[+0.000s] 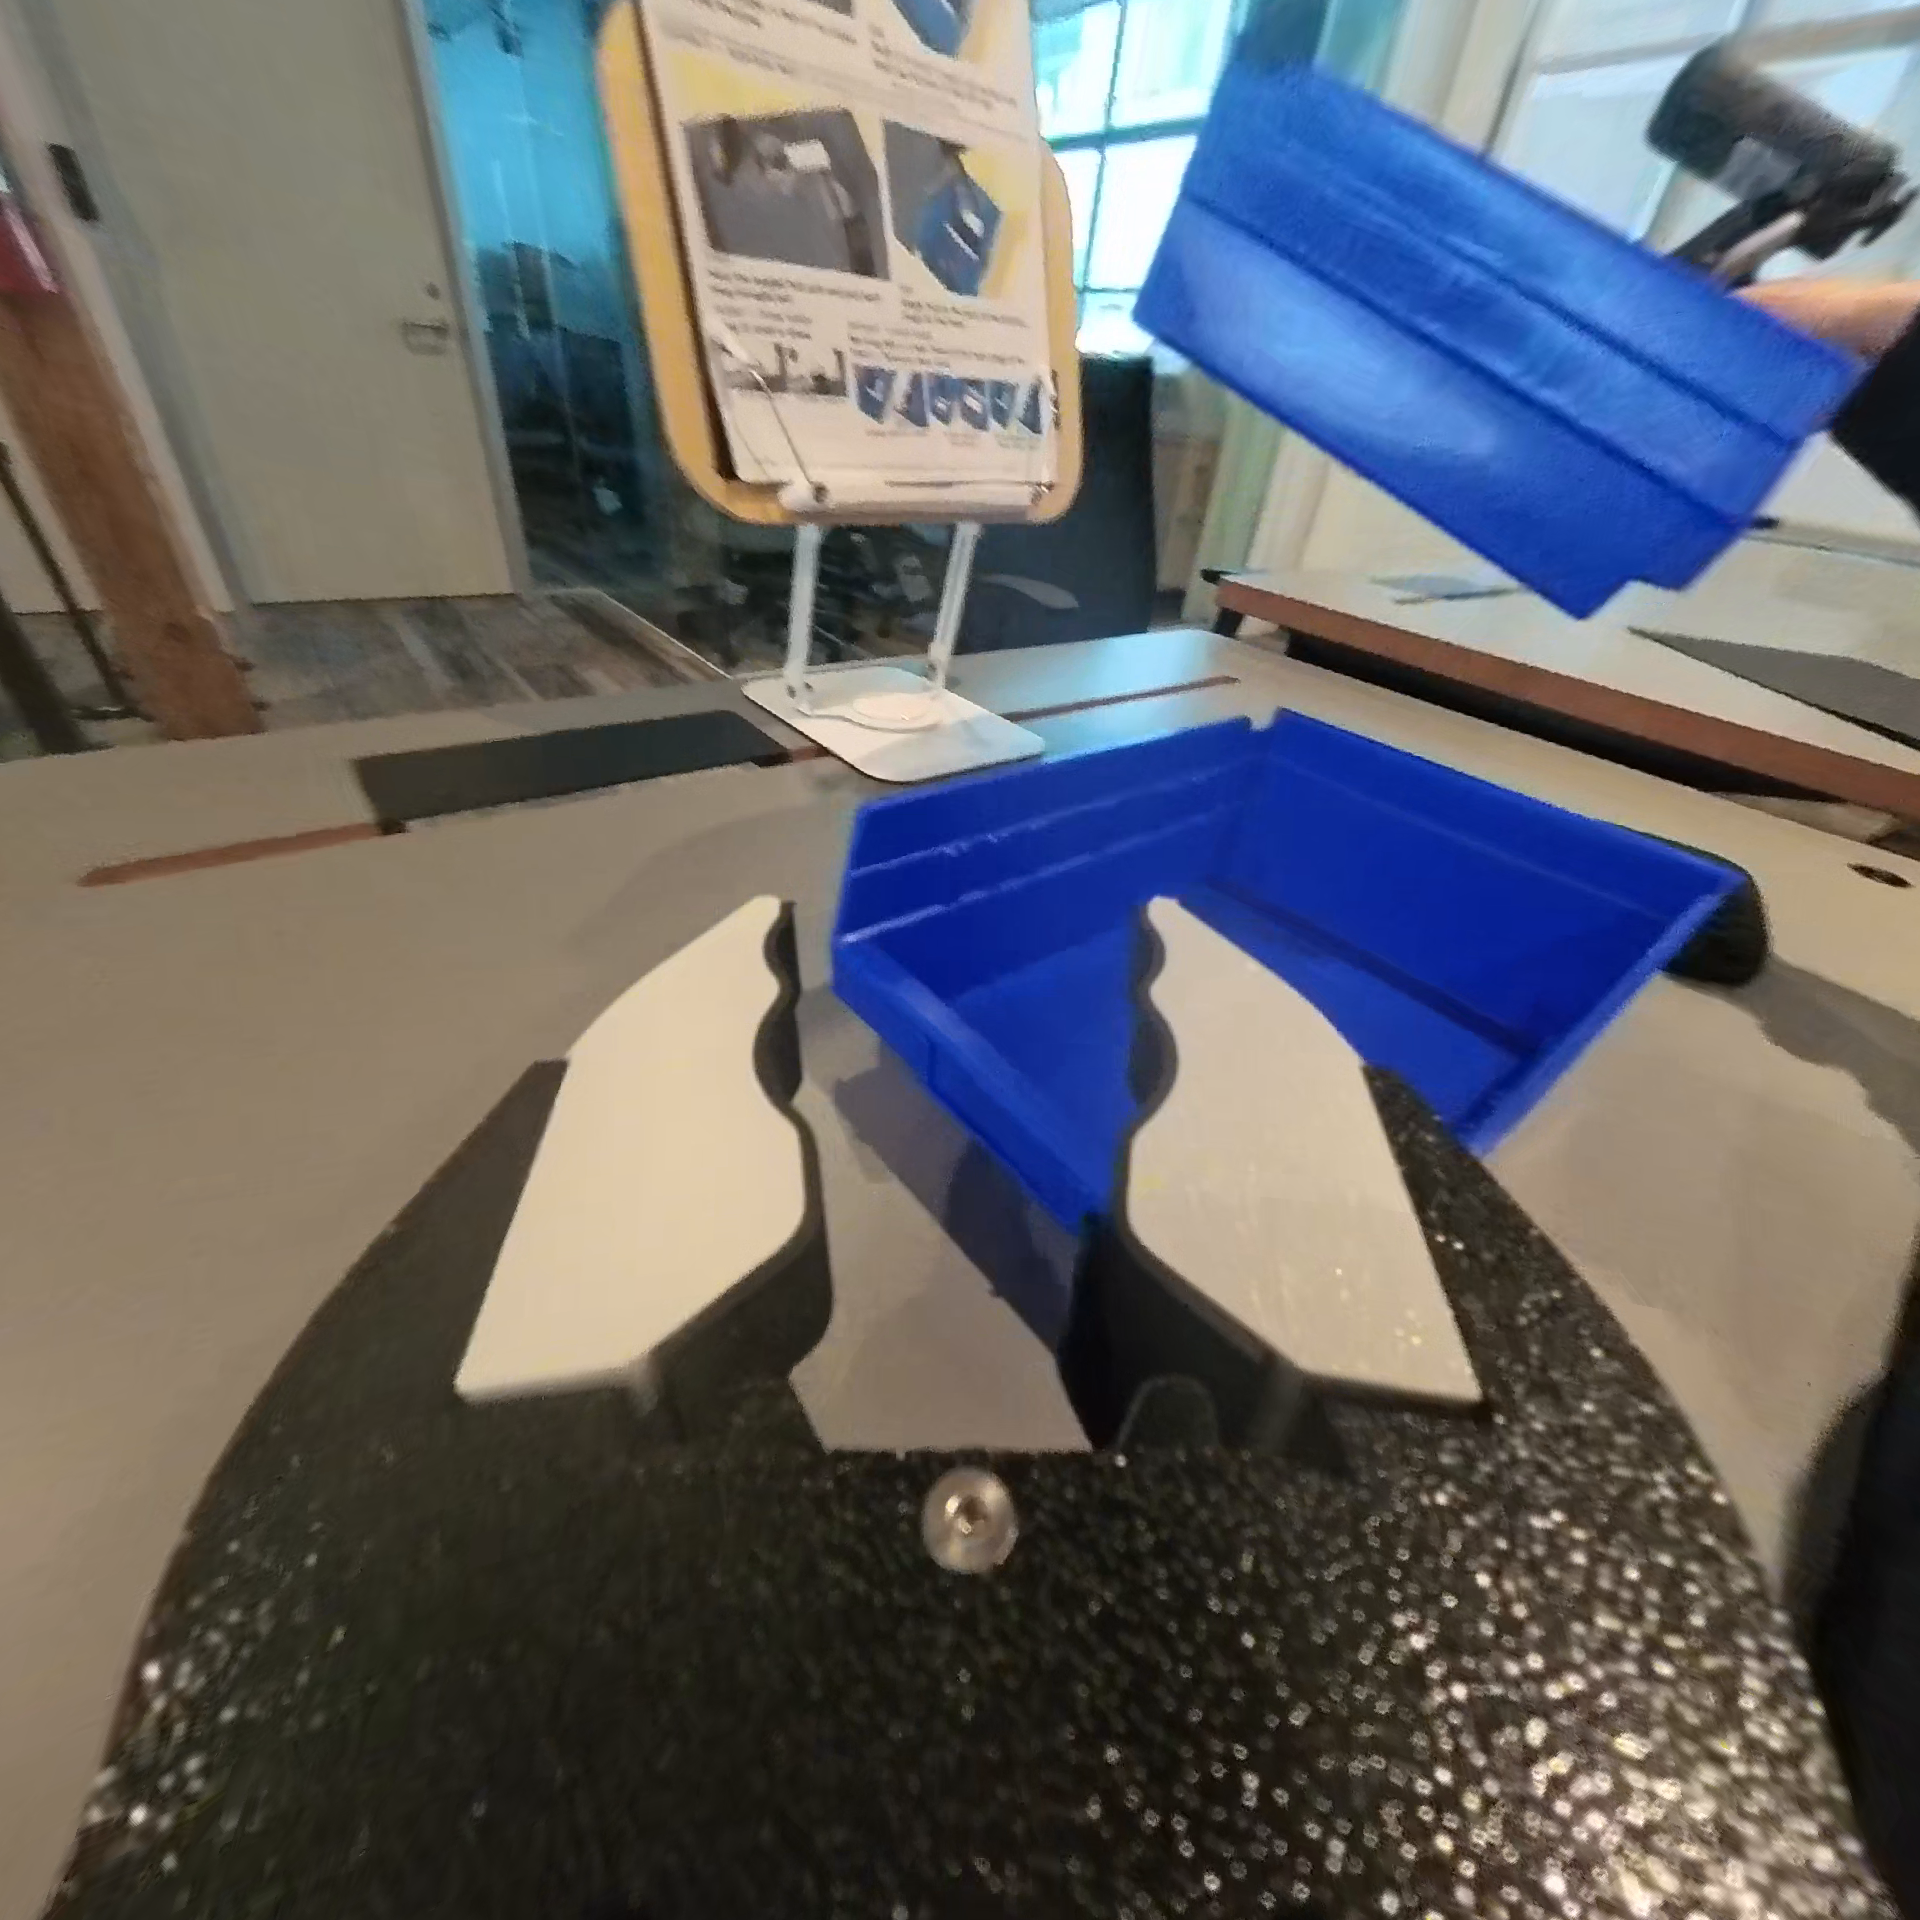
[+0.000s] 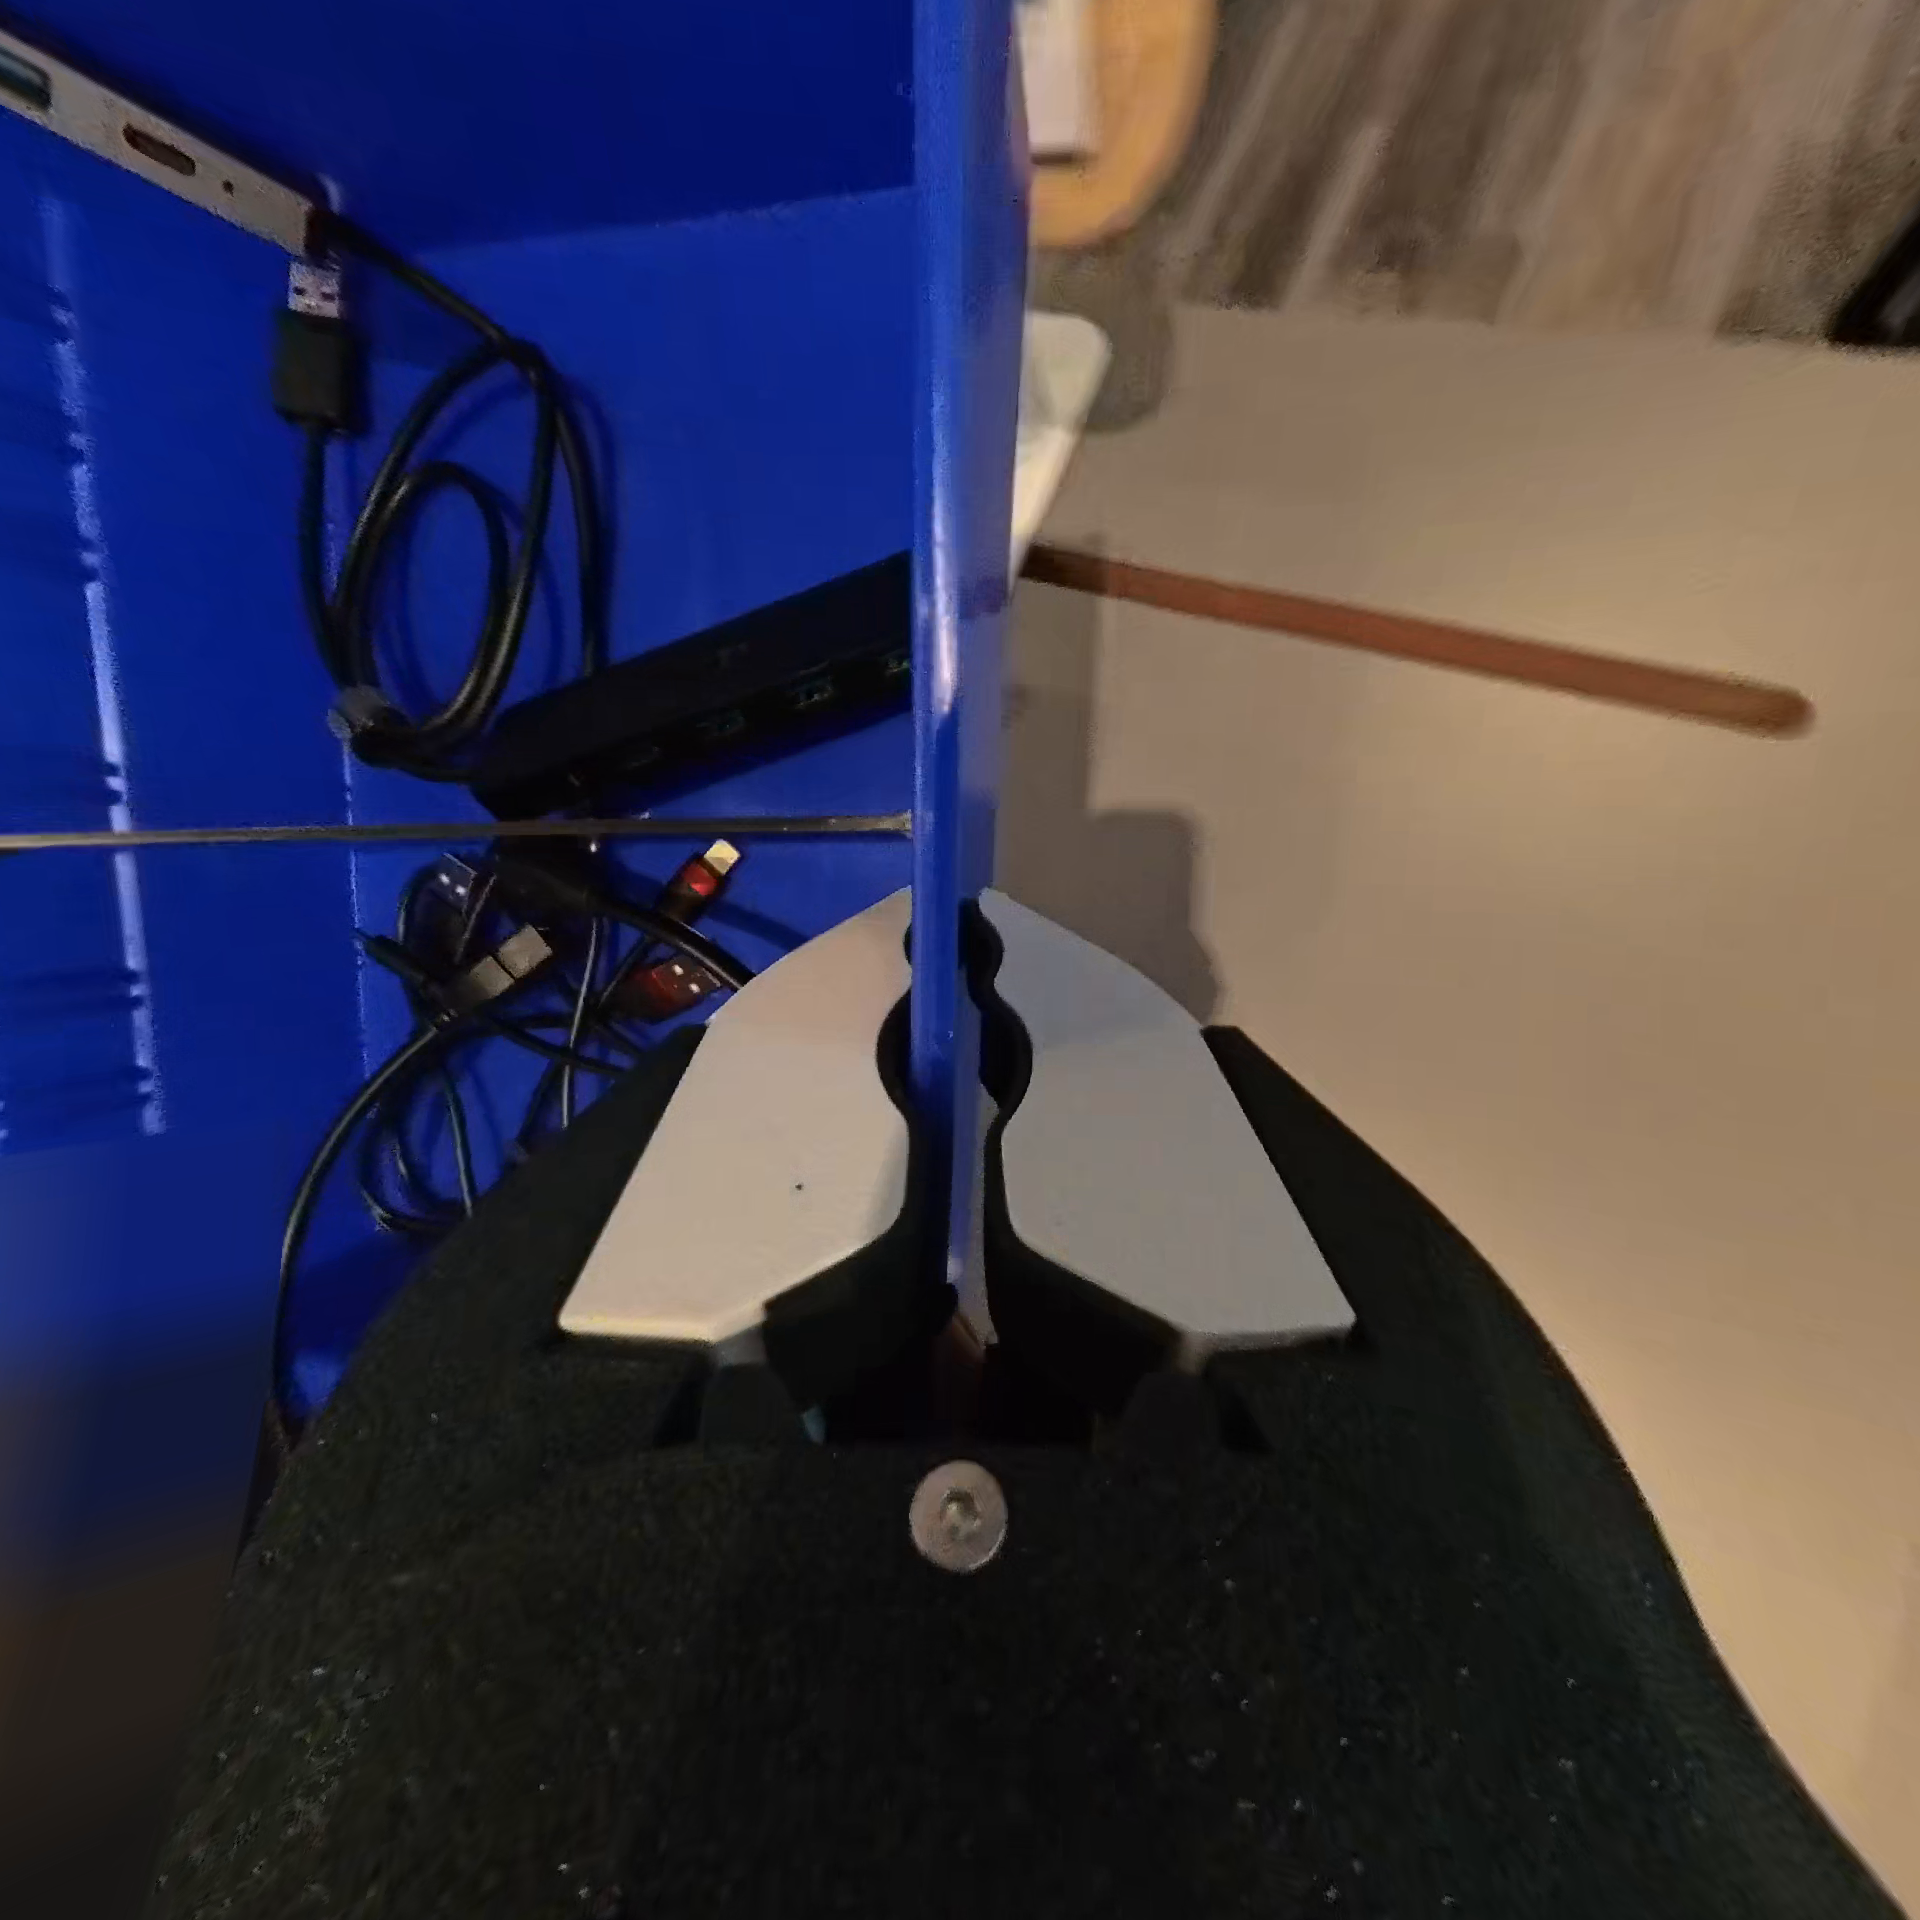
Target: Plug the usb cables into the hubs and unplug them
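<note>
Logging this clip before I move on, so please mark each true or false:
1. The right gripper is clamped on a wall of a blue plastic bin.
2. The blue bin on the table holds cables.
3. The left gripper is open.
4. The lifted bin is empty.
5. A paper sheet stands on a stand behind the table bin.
1. True: the right gripper is shut on the side wall of the lifted blue plastic bin.
2. False: the blue plastic bin on the grey table shows only a bare floor.
3. True: the left gripper has its jaws apart, holding nothing.
4. False: it holds a black USB hub, a silver hub and tangled black and red cables.
5. True: the printed sheet on its wood-backed stand is there.
</note>
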